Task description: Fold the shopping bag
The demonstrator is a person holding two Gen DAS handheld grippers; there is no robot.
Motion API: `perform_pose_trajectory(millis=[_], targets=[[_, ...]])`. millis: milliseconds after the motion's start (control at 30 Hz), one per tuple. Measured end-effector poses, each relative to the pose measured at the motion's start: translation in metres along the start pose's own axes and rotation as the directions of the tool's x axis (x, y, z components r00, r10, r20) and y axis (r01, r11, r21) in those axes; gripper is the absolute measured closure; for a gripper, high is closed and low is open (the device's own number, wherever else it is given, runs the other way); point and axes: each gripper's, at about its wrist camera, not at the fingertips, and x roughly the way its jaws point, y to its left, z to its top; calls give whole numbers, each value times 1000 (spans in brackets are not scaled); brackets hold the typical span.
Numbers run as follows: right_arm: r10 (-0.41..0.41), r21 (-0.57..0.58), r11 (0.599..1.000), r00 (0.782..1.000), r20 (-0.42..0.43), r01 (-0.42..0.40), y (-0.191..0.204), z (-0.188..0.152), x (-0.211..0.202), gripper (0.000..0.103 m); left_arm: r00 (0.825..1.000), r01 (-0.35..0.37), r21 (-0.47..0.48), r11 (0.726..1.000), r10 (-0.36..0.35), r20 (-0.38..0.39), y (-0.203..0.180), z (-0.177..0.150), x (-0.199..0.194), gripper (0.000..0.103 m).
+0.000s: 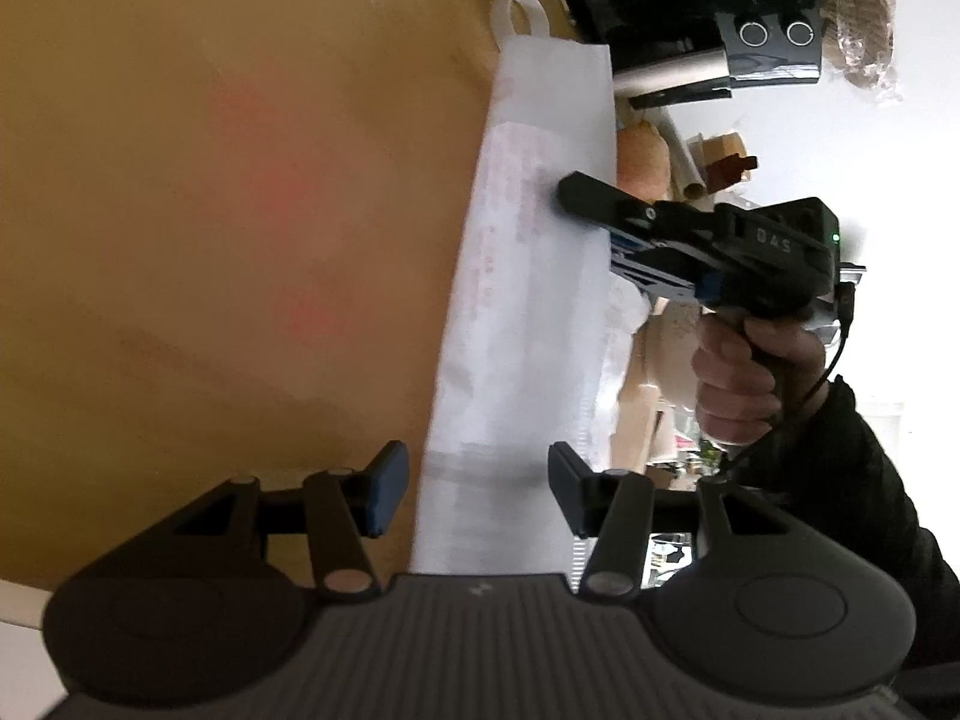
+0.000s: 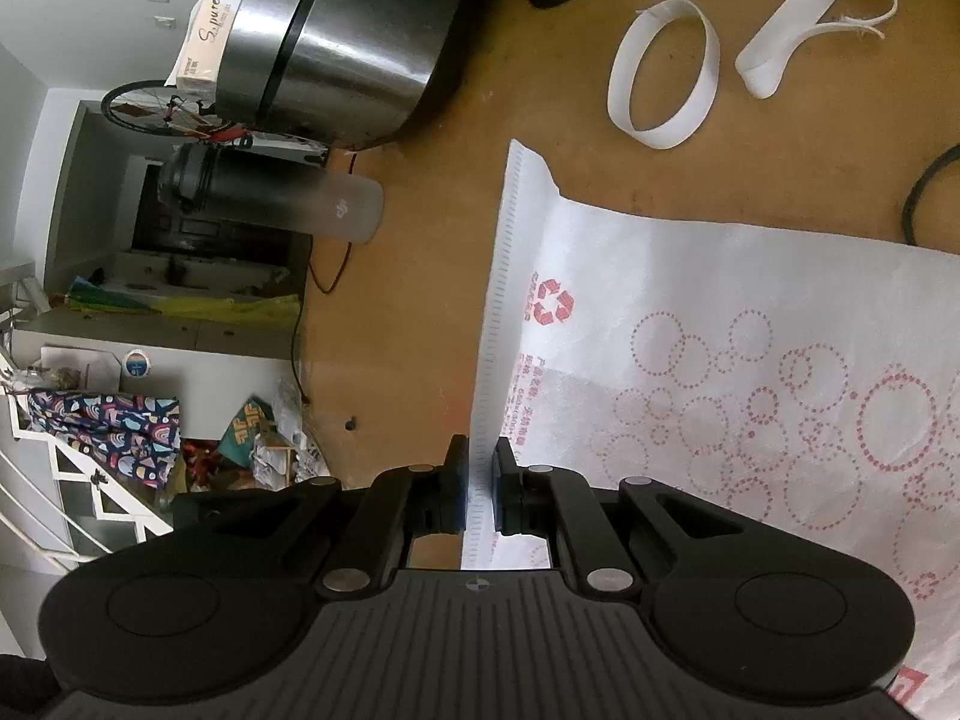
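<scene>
A white non-woven shopping bag point(image 2: 720, 360) printed with red dotted circles lies on the wooden table point(image 2: 420, 240). My right gripper point(image 2: 478, 480) is shut on its ribbed seam edge. In the left wrist view the bag point(image 1: 528, 300) looks like a long white strip. There the right gripper point(image 1: 567, 195), held by a person's hand point(image 1: 744, 384), pinches the strip's right edge. My left gripper point(image 1: 477, 492) is open near the strip's near end, with the fabric lying in the gap and neither pad visibly pressing it. A white strap loop point(image 1: 519, 12) shows at the bag's far end.
Two white strap loops point(image 2: 660, 72) point(image 2: 822, 18) lie on the table beyond the bag. A shiny metal pot point(image 2: 336, 48) and a dark water bottle point(image 2: 270, 198) stand near the table edge. A black cable point(image 2: 924, 192) curves at the right. A black device point(image 1: 774, 36) sits behind the bag.
</scene>
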Motion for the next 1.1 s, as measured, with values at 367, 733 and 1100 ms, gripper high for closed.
perform_pose_trajectory(millis=[367, 733, 1100], targets=[[-19, 6, 1000, 1000, 1, 19, -5, -3, -2, 96, 999, -36, 29, 999, 35, 7, -5, -5, -2, 95], [-99, 21, 995, 995, -10, 99, -12, -11, 2, 93, 987, -160, 129, 979, 161, 0, -31, -5, 2, 98], [-145, 9, 989, 989, 17, 145, -14, -16, -12, 73, 974, -224, 158, 962, 226, 8, -41, -8, 0, 98]])
